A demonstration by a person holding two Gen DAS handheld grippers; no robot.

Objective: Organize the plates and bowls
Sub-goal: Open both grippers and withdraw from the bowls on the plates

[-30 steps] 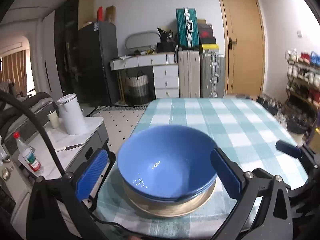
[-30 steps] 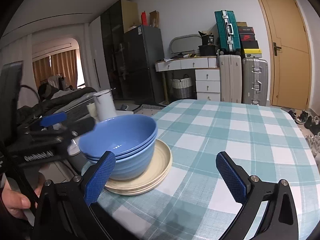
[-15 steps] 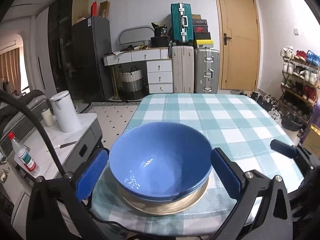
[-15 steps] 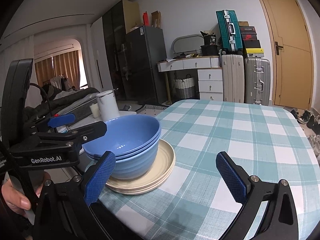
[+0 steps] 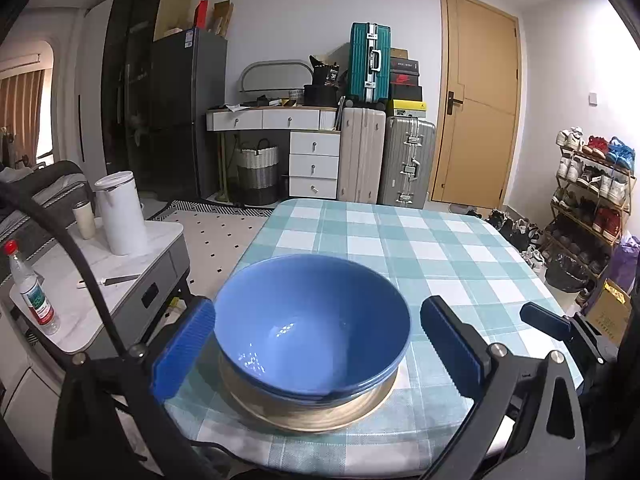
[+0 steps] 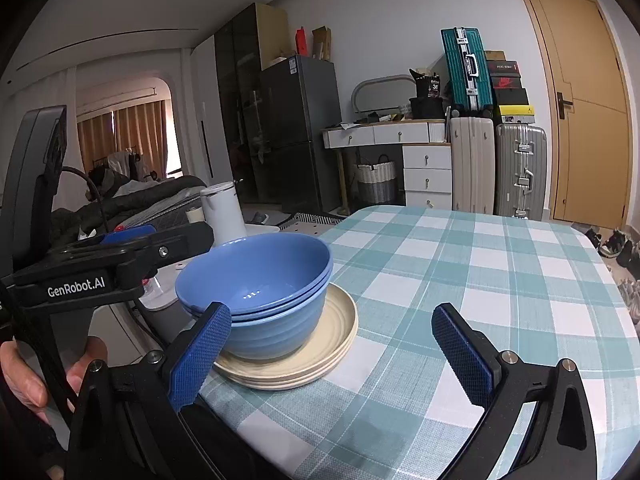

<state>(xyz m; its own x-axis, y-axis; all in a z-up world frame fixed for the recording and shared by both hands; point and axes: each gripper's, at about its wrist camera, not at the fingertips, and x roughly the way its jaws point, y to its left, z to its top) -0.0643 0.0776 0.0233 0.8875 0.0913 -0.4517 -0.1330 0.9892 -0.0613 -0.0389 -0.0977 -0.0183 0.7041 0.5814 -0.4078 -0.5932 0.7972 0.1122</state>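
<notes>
Right now my table (image 6: 500, 280), under its green checked cloth, carries everything at its near left corner. Cream plates (image 6: 328, 344) sit stacked there, with nested blue bowls (image 5: 312, 320) on top. My left gripper (image 5: 312, 344) stands wide, fingers flanking the bowls without touching. My right gripper (image 6: 328, 356) is spread wide too, holding nothing, just beside the stack.

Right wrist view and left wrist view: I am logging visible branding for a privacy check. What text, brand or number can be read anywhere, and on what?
"GenRobot.AI": white letters on the black body of the left gripper, right wrist view.
"36": on a dark bag on the desk.
Shoe boxes beside the teal suitcase: print too small to read.
Bottle label on the side table: blurred, unreadable.
Fridge sticker: unreadable.
</notes>
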